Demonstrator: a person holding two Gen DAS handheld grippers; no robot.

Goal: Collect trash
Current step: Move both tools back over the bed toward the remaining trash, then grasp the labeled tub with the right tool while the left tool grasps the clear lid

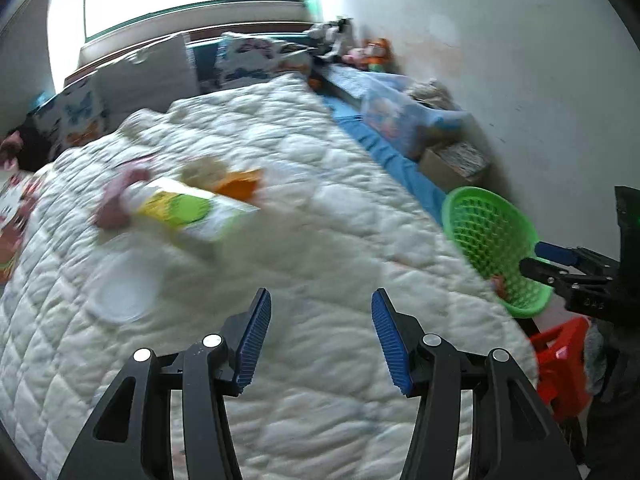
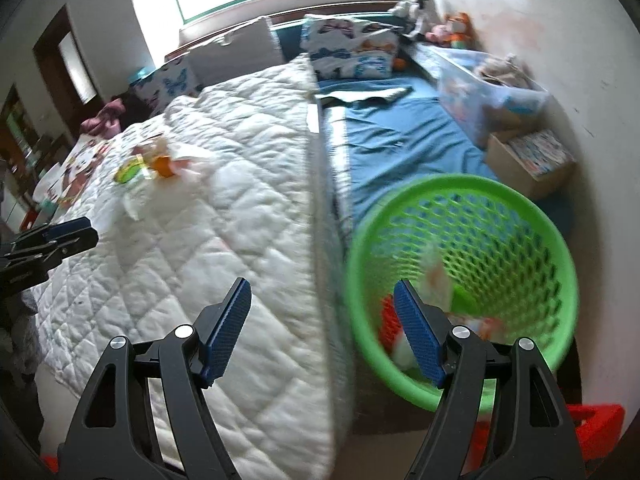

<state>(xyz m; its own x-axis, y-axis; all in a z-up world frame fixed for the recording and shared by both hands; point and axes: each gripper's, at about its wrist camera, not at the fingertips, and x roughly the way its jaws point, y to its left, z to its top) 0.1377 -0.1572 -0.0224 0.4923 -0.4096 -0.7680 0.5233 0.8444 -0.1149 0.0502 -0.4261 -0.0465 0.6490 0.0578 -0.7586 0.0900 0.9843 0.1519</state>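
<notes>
Left gripper (image 1: 321, 340) over the white quilt (image 1: 320, 220), jaws apart at a moderate gap, nothing between them. Right gripper (image 2: 322, 330) at the quilt's edge, jaws wider, also empty; its right finger overlaps the basket's near rim in view, contact can't be confirmed.

Trash pile sits on the quilt, ahead-left of the left gripper: white carton (image 1: 188, 212) with yellow/green label lying on its side, orange scrap (image 1: 240, 186) just behind it, pink scrap (image 1: 116, 204) at its left end, white lid (image 1: 124, 292) near its front. Blurred, details unclear. Same pile shows small and far-left in the right view: carton (image 2: 130, 170), orange scrap (image 2: 164, 164).

Green basket (image 2: 560, 248) is beside the bed on the right, tilted toward the camera, against the blue sheet (image 2: 400, 136). Already holds some trash: white and orange/red pieces at the bottom, blurred. In the left view the basket (image 1: 492, 240) sits off the quilt's right edge with the right gripper (image 1: 536, 258) at its rim.

Red stool (image 1: 560, 364) below the basket. Clear bin (image 2: 480, 88) and cardboard box (image 2: 528, 164) along the wall.
</notes>
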